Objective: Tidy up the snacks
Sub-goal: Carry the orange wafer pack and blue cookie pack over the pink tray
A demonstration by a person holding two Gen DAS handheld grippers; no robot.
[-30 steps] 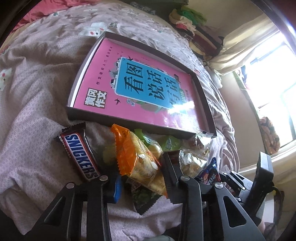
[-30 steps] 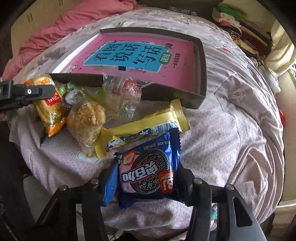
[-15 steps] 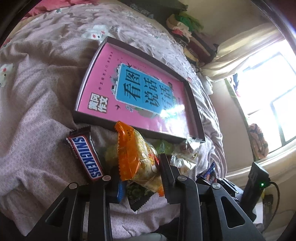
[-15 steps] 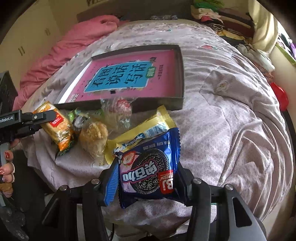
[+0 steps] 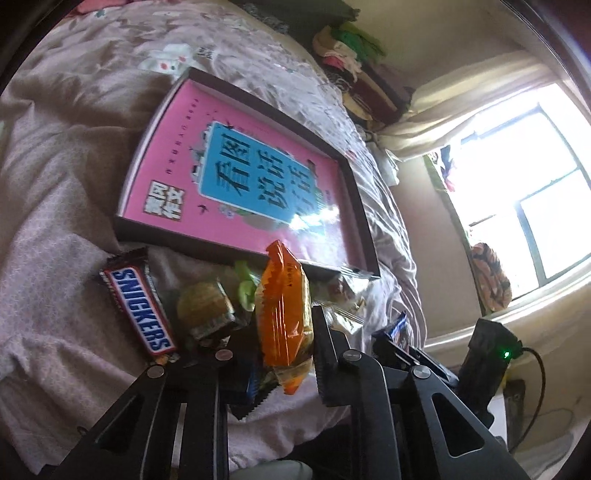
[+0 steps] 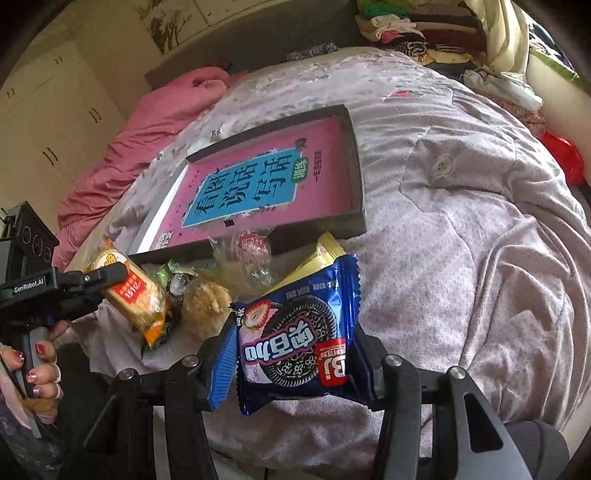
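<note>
My left gripper (image 5: 284,332) has its jaws closing on an orange snack packet (image 5: 284,295), and the pads press its sides. From the right wrist view the left gripper (image 6: 110,275) holds that packet (image 6: 129,291) tilted just above the snack pile. My right gripper (image 6: 295,354) is shut on a blue cookie packet (image 6: 299,332), held off the bed. A dark shallow box (image 5: 236,251) with a pink book (image 5: 258,177) inside lies beyond the pile. A Snickers bar (image 5: 138,310), a round biscuit pack (image 5: 205,306), a yellow bar (image 6: 325,251) and a clear-wrapped sweet (image 6: 247,254) lie loose on the bedspread.
The pile sits at the bed's near edge on a lilac quilt (image 6: 461,221). A pink blanket (image 6: 147,122) lies at the far left. Folded clothes (image 6: 424,29) are stacked behind the bed. A person's hand (image 6: 40,373) grips the left gripper's handle.
The left jaws have narrowed onto the orange packet, which now stands more upright. The right gripper with the blue packet has risen a little and rolled.
</note>
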